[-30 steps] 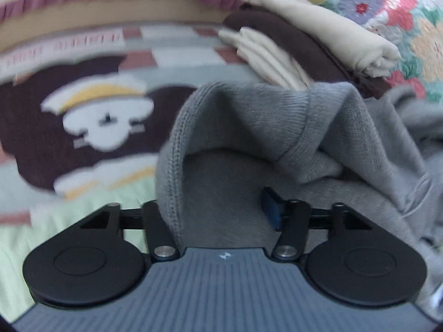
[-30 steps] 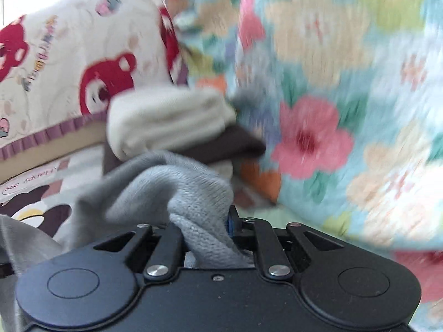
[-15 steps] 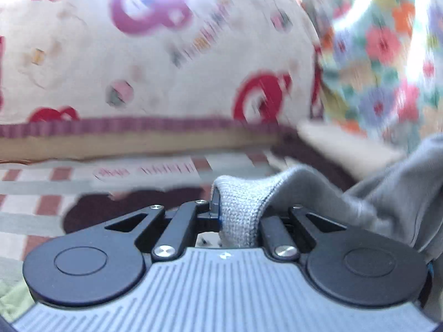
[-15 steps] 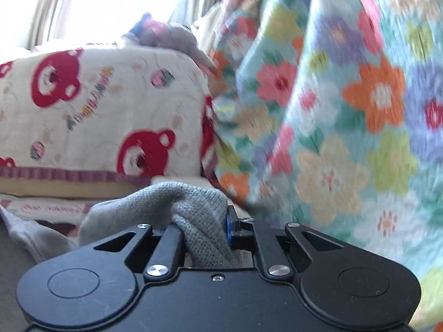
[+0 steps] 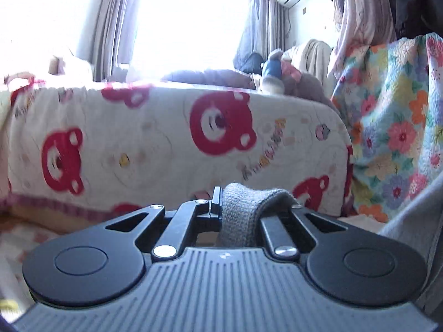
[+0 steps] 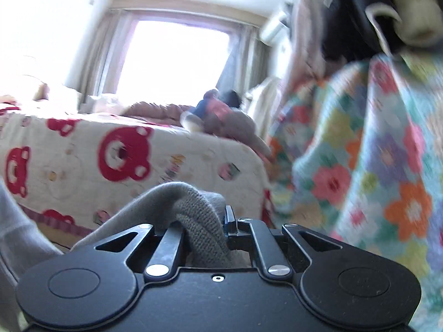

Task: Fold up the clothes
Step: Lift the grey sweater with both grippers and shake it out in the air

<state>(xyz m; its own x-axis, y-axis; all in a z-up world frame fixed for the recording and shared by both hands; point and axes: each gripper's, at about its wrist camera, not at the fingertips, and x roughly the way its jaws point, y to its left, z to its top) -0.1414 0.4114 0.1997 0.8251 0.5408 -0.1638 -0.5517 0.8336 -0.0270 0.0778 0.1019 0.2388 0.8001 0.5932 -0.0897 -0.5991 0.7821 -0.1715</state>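
A grey knit sweater [image 5: 243,210] is pinched in my left gripper [image 5: 243,202], its ribbed edge bunched between the jaws; more of it hangs at the right edge [image 5: 415,215]. My right gripper [image 6: 202,221] is shut on another ribbed part of the same grey sweater [image 6: 193,207], which drapes off to the left [image 6: 16,235]. Both grippers are lifted high and look level across the room. The rest of the sweater hangs below, out of view.
A bed with a cream quilt with red bears [image 5: 166,144] stands straight ahead, also in the right wrist view [image 6: 110,160]. A floral quilt [image 5: 393,127] hangs at the right [image 6: 373,166]. Soft toys [image 5: 279,74] lie on the bed. A bright window [image 5: 188,25] is behind.
Both grippers have risen with the sweater; the views swung up from the mat and folded clothes pile to the bed and window. The left gripper closed on the ribbed edge.
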